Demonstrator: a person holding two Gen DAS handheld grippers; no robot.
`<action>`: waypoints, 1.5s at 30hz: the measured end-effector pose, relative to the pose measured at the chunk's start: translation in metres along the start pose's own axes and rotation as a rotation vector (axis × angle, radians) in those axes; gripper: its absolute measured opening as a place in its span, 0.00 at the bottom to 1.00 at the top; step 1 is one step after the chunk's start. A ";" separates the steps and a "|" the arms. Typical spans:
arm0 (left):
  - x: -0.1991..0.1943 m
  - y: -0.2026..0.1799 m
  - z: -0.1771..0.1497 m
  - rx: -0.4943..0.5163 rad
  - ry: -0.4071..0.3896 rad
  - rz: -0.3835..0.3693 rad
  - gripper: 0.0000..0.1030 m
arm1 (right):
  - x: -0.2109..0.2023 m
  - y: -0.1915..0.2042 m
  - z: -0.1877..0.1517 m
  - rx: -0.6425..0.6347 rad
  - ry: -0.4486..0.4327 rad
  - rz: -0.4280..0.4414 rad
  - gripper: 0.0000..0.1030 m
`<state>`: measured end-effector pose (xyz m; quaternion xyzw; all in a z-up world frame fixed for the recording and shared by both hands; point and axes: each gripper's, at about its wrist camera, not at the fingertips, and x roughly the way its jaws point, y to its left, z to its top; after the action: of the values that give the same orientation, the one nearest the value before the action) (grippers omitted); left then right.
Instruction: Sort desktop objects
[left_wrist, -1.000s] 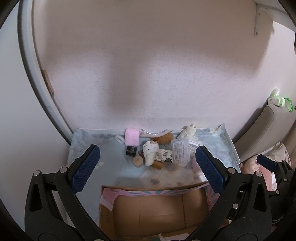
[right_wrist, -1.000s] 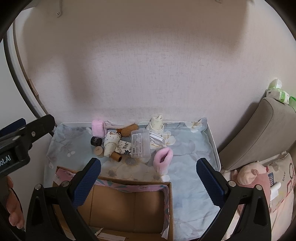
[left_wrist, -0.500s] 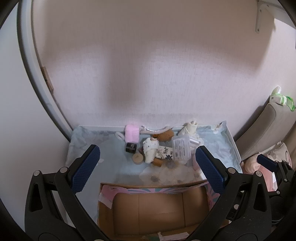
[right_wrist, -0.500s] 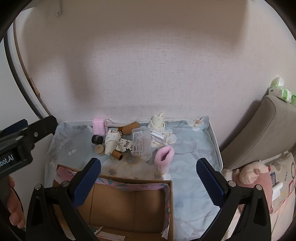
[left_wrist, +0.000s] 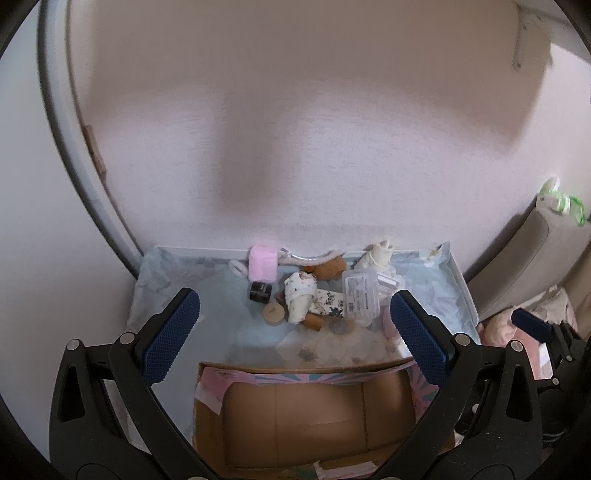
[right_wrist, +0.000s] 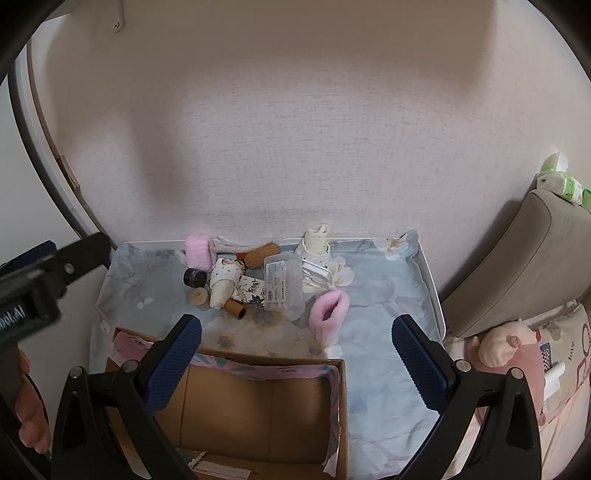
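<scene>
Both your grippers hang spread and empty above the cardboard box (right_wrist: 258, 406), with the clutter farther back against the wall.

Your left gripper (left_wrist: 295, 339) has its fingers released, nothing between them; your right gripper (right_wrist: 295, 354) is likewise wide apart. On the floral tray (right_wrist: 428, 280), from left: a pink roll (right_wrist: 198, 252), a black jar (right_wrist: 194, 277) with a small wooden lid (right_wrist: 198, 295) just beside it, a rolled white cloth (right_wrist: 223, 282), a clear plastic case (right_wrist: 284, 282), then a pink fuzzy cuff (right_wrist: 328, 308) lying apart, near the box's far edge.
</scene>
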<state>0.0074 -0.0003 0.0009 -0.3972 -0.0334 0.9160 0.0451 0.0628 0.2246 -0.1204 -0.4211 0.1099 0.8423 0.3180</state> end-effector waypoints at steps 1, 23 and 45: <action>0.000 0.002 0.000 -0.008 -0.001 -0.003 1.00 | 0.000 0.000 0.000 0.002 -0.001 -0.002 1.00; 0.110 0.065 0.010 0.016 0.187 -0.007 1.00 | 0.078 -0.067 -0.011 0.090 0.187 0.002 1.00; 0.308 0.052 0.010 0.068 0.438 0.008 0.78 | 0.222 -0.067 -0.008 0.037 0.499 0.016 0.89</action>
<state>-0.2127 -0.0182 -0.2207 -0.5849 0.0098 0.8088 0.0610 0.0115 0.3716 -0.2931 -0.6092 0.2039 0.7125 0.2822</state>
